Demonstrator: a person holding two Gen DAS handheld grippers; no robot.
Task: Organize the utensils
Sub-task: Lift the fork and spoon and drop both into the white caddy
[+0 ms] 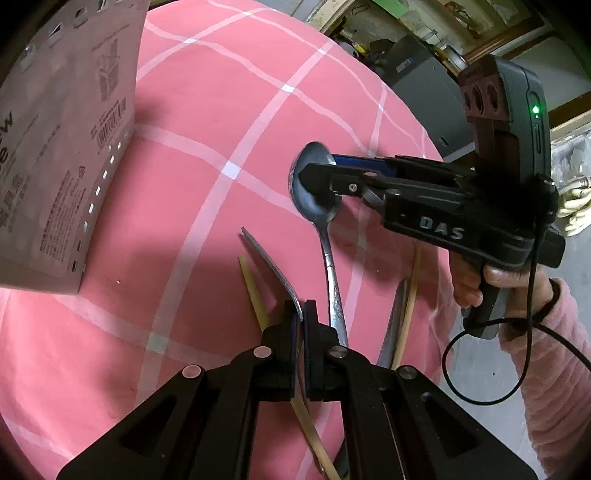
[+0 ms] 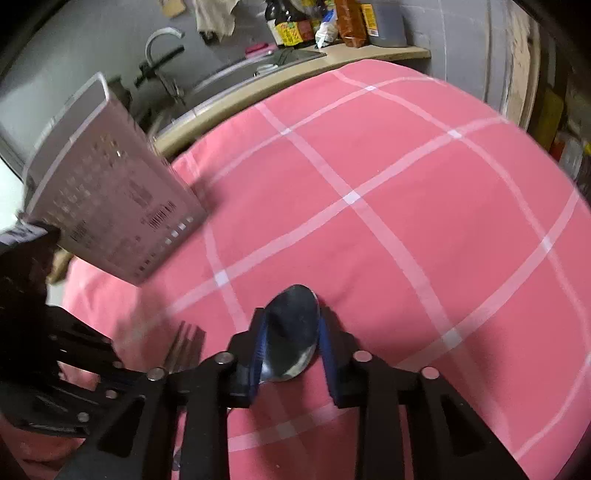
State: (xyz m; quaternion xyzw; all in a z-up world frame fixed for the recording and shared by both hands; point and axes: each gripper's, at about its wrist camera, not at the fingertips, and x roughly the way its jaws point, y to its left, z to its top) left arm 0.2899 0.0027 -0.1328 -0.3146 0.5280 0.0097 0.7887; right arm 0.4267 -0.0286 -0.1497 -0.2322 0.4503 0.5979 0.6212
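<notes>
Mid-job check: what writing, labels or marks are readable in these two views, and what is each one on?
"DAS": raised letters on the side of the right gripper.
"ew": end of a larger word, cut off, on the pink box.
Barcodes, a drawing and small print on the box: too small to read.
Labels on the bottles and packets on the shelf: blurred, unreadable.
Green light on the right gripper's body: a lamp, no text.

fork (image 1: 275, 275) handle hidden by tool, basket (image 1: 55, 155) cut off
</notes>
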